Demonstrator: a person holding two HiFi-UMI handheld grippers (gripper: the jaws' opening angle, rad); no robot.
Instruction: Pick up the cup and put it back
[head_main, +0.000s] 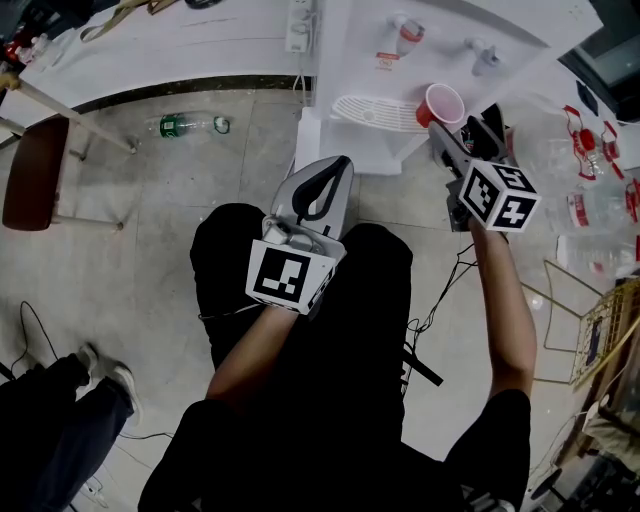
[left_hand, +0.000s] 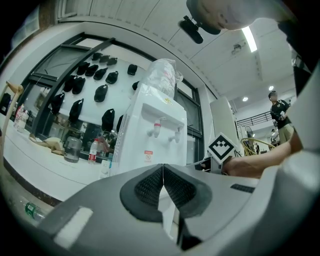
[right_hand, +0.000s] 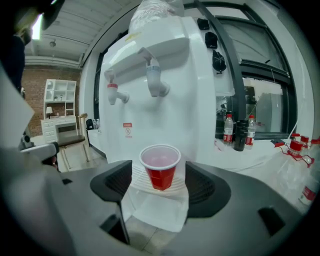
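Observation:
A red cup (head_main: 443, 104) with a white inside stands upright on the white ribbed drip tray (head_main: 375, 112) of a water dispenser (head_main: 440, 30). My right gripper (head_main: 468, 130) is open just in front of it. In the right gripper view the cup (right_hand: 160, 167) sits between the two dark pads (right_hand: 117, 182), with a gap on each side and nothing touching it. The red and white taps (right_hand: 156, 80) hang above it. My left gripper (head_main: 325, 185) is shut and empty, held low over the person's lap, and its jaws (left_hand: 163, 187) point toward the dispenser (left_hand: 155, 135).
A green-labelled bottle (head_main: 190, 124) lies on the tiled floor at the left, near a brown chair (head_main: 35, 170). Another person's legs (head_main: 60, 400) stand at the lower left. Red-capped bottles (head_main: 590, 170) and a wire rack (head_main: 600, 330) crowd the right side.

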